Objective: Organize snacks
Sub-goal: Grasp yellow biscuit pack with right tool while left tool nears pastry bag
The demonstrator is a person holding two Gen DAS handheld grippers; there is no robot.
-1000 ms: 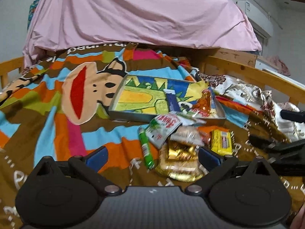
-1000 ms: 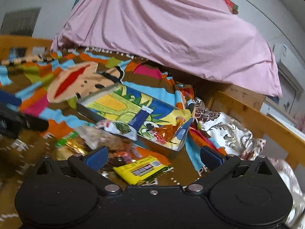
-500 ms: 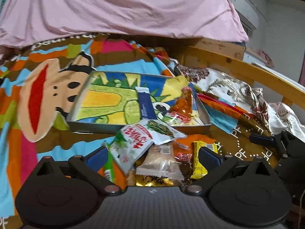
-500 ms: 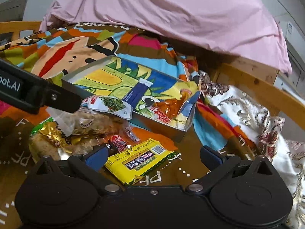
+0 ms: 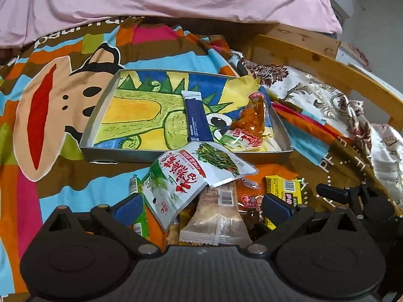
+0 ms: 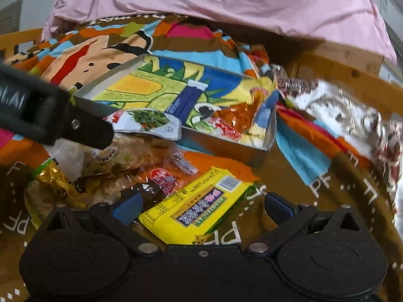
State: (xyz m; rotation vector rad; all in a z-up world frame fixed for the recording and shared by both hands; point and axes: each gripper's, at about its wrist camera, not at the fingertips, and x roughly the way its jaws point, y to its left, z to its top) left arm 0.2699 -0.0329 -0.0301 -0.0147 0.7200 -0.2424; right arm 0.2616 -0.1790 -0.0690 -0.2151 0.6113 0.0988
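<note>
Both grippers gape empty: left gripper (image 5: 201,205) over a clear wafer packet (image 5: 217,222), right gripper (image 6: 201,205) over a yellow packet (image 6: 199,207) (edges probably crinkly); pinch mid-packet, then lift into the tray (image 5: 176,154).

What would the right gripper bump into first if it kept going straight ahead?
Most likely the yellow snack packet, lying between the open jaws of the right gripper. Depth is hard to judge.

My matt black plastic fingers (image 5: 128,206) hung over glossy foil snack packets (image 5: 194,176); the tray (image 5: 100,148) looked dull metal, the blanket (image 5: 50,176) soft cloth, the bedrail (image 5: 327,68) wood.
</note>
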